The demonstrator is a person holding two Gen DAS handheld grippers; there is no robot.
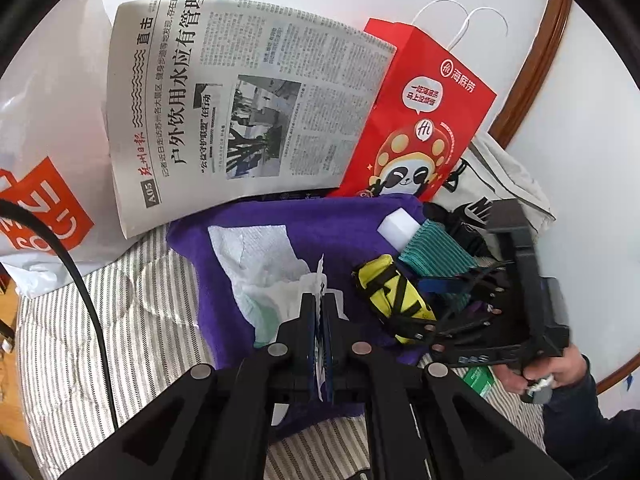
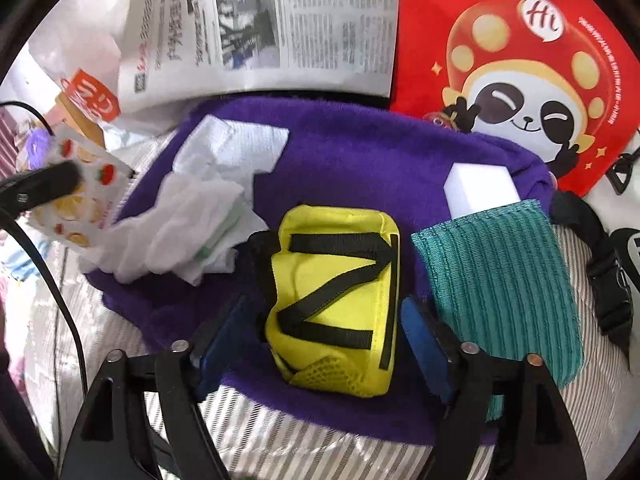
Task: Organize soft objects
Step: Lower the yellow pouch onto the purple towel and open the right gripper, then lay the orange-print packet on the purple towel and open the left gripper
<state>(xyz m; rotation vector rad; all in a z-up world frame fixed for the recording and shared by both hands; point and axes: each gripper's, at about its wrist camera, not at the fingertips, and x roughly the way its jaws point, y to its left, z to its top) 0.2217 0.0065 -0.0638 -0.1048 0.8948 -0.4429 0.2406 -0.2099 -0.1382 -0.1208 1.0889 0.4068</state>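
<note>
Where "Hi" shows, red bag point(image 2: 500, 40).

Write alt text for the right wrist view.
The open right gripper straddles a yellow pouch with black straps lying on a purple towel, its pads clear of it. Crumpled white tissue lies left; a teal cloth and white sponge lie right.
</note>
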